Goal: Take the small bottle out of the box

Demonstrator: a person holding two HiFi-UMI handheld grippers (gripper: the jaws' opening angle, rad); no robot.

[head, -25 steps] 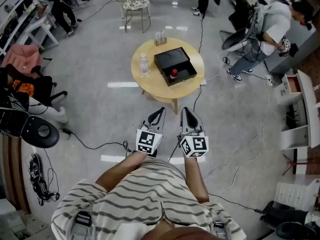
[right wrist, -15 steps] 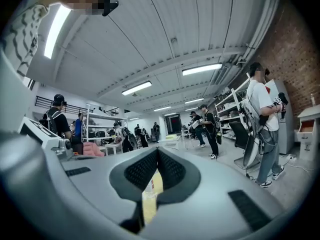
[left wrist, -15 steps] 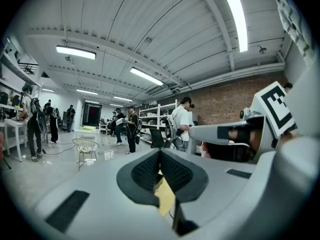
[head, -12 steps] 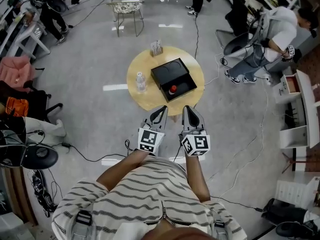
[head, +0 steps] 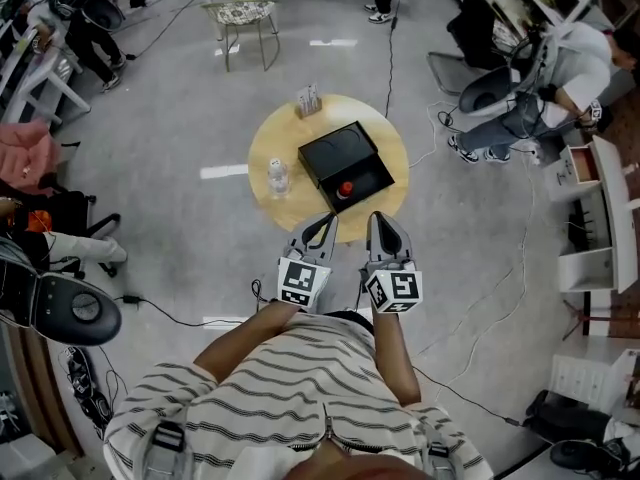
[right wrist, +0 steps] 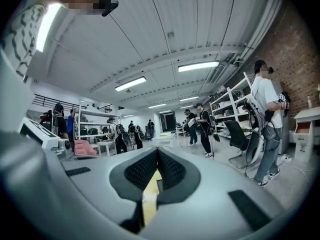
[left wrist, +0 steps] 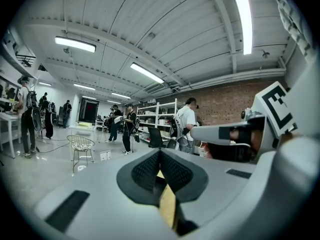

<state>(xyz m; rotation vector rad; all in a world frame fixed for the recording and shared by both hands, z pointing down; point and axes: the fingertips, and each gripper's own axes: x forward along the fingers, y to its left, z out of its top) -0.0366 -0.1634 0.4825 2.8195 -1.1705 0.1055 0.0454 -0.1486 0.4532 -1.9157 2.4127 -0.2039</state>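
Both tools had their jaws pressed together and held nothing. The left tool (head: pixel 321 225) and the right tool (head: pixel 381 224) hung side by side at the near edge of the round desk (head: pixel 272 140). The small bottle (head: pixel 345 189), with a red cap, stood inside the black box (head: pixel 335 153) on that desk.

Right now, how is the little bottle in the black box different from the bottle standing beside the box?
The small bottle has a red cap; the clear bottle has a pale one. The small bottle sits inside the black box; the clear bottle stands on the bare round table, left of the box. The clear bottle looks bigger than the small bottle. Both are on the same table.
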